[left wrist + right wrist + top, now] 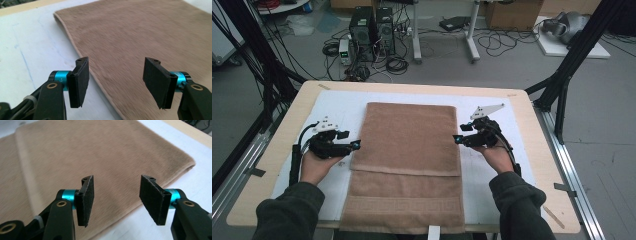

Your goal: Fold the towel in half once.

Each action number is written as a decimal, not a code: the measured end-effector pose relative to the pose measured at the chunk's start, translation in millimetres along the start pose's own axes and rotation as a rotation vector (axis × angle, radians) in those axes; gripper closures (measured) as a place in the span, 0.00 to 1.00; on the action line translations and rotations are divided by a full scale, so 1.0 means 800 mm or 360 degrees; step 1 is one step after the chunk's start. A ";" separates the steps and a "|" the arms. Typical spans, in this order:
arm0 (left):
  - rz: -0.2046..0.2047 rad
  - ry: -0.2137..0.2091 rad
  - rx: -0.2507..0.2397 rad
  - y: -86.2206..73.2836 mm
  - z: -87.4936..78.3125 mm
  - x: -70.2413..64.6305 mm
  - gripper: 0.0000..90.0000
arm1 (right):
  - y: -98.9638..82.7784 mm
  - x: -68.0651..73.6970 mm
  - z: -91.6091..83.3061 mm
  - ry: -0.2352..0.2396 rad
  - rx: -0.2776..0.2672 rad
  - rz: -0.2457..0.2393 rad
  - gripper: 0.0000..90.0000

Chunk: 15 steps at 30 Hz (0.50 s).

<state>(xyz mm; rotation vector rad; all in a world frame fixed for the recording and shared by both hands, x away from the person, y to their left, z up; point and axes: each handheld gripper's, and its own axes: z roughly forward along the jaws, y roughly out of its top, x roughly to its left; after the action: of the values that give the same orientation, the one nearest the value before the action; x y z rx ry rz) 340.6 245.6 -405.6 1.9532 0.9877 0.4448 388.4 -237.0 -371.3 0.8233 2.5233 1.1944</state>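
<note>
Lying flat on the white mat [329, 107] of the wooden tabletop [277, 135]: brown terry towel [407, 150], folded, upper layer stopping short of the patterned near hem. High view: left tongs [355, 145] and right tongs [457, 138] at its side edges. Left gripper view: tongs [116, 80] wide, straddling the towel's rounded edge. Right gripper view: tongs [116, 198] wide, empty, over plush pile.
</note>
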 end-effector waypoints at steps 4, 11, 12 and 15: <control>0.0043 -0.0004 0.0030 -0.023 -0.009 -0.016 0.42 | -0.024 0.017 -0.007 0.0031 -0.0059 -0.0013 0.50; 0.0080 -0.0054 0.0050 -0.040 -0.003 -0.031 0.54 | -0.058 0.042 0.013 0.0124 0.0005 -0.0039 0.54; 0.0082 -0.0075 0.0059 -0.040 0.000 -0.032 0.56 | -0.061 0.043 0.017 0.0134 0.0015 -0.0042 0.55; 0.0105 -0.0097 0.0100 -0.041 0.008 -0.032 0.65 | -0.068 0.047 0.028 0.0150 0.0077 -0.0059 0.59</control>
<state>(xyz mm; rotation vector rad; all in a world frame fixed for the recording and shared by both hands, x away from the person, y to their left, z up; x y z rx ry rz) 313.8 231.9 -434.7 2.0482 0.9106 0.3926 346.1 -229.3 -426.1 0.7439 2.6407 1.1916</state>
